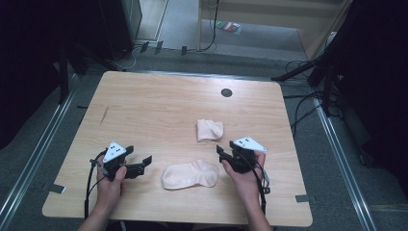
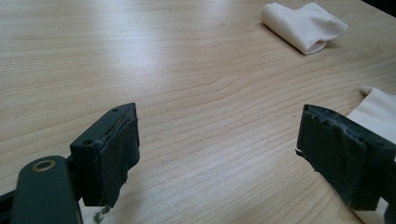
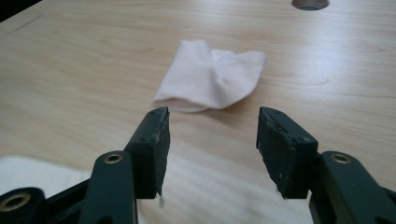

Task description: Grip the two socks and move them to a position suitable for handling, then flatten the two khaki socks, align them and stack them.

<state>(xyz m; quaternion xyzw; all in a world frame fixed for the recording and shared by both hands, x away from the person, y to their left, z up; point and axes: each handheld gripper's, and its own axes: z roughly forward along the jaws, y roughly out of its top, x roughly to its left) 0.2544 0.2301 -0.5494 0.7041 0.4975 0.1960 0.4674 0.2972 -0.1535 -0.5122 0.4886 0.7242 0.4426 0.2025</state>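
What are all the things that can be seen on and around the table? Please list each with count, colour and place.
table: one, light wood, centre of the high view
flat sock: one, pale pink, lying near the front edge between the two tongs
folded sock: one, pale pink, behind the flat sock, apart from it
round hole: one, dark, in the tabletop near the far edge
tape pieces: two, grey, at the left and right front edges of the table
cables: several, black, on the floor to the right
left tongs: one, black, jaws open, left of the flat sock
right tongs: one, black, jaws open, right of the flat sock
hands: two, each holding one tongs
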